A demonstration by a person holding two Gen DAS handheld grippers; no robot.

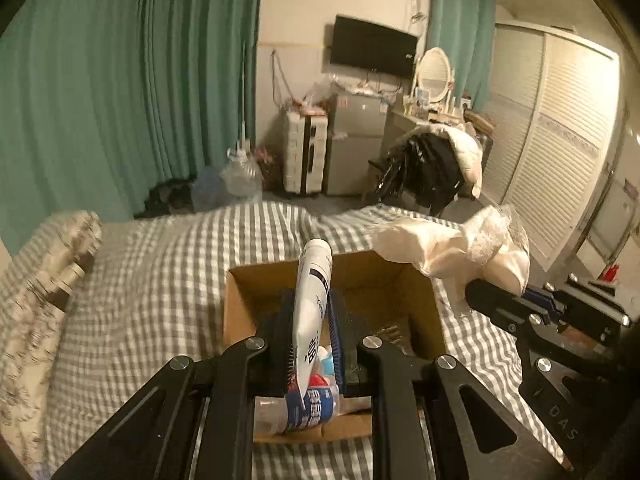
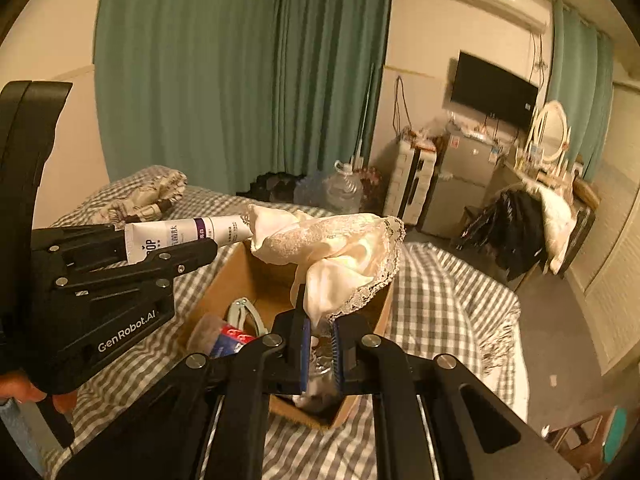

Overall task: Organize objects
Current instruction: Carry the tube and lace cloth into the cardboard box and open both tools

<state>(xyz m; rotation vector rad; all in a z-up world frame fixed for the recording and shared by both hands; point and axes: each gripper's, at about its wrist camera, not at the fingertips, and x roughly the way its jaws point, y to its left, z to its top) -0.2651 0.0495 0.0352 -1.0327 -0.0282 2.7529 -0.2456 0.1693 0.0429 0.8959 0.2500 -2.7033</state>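
Over the box on the bed: both my grippers hang above the open cardboard box [image 1: 240,304], which sits on the checked bedspread [image 1: 160,280].
Left gripper [image 1: 310,320]: pinching a white tube [image 1: 314,280] by its flat lower part, cap end pointing up and away, jaws pressed on both sides of it.
Right gripper [image 2: 319,336]: pinching a cream lace cloth [image 2: 340,252] by one bunched corner; the rest hangs loose over the box's far rim.
Where the things are: tube and cloth are both in the air over the box, neither inside it.
Box contents: a small bottle with a blue label [image 1: 312,404] lying down, something red and white beside it, a pale clip-like item [image 2: 242,312] near the left wall, a brownish round thing [image 2: 206,330] I can't name; rest hidden by my grippers.
Risk, tube: my grip is on the soft flat part, so it could slide or tip out and land on the bed, not in the box.
Risk, cloth: only a corner is held; if I let go here, I'd guess most of it drapes over the rim or slides off onto the bedspread.
Risk, collision: the grippers are close together above one small opening, so they may bump each other or knock the box.
Risk, snag: lace edge could catch on the tube or on a jaw.
Blur: pillow [image 1: 52,264] at left is smeared.
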